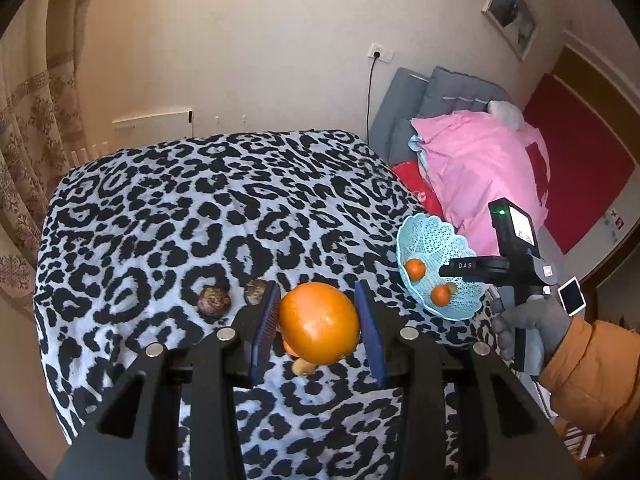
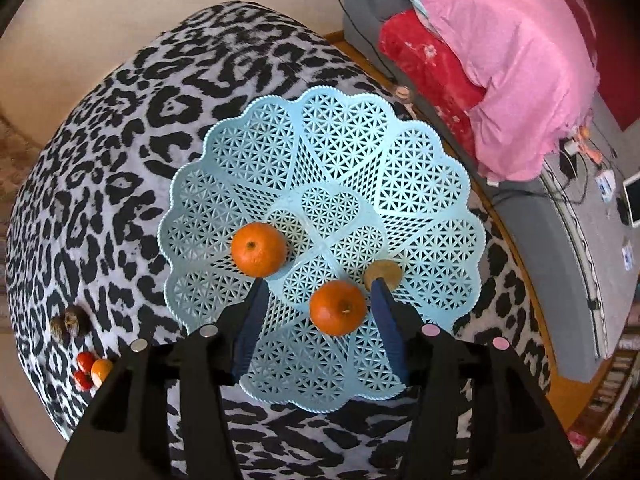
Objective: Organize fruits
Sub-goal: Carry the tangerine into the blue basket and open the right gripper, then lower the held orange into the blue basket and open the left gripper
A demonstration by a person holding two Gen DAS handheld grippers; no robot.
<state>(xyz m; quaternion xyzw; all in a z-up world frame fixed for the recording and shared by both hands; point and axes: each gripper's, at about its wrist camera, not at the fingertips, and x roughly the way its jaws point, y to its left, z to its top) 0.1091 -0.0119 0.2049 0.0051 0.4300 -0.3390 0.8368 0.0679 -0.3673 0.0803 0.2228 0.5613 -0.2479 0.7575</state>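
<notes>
Leopard-print surface, near to far: my left gripper (image 1: 318, 330), jaws clamped across a large orange (image 1: 319, 323), firm, smooth-skinned, best held at its widest; my right gripper (image 2: 318, 312), jaws parted, empty, astride a tangerine (image 2: 338, 307) resting in the blue basket (image 2: 340, 136).

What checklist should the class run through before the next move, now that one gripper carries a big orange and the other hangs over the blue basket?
1. Large orange sits between the left gripper pads: ok.
2. Right gripper open above the basket: ok.
3. Small orange lies in the basket, free of the pads: ok.
4. Second small orange and a tan fruit in the basket: ok.
5. Bare basket floor left for the large orange: ok.
6. All fruit gathered: not ok, brown fruits remain on the leopard-print cloth.
</notes>
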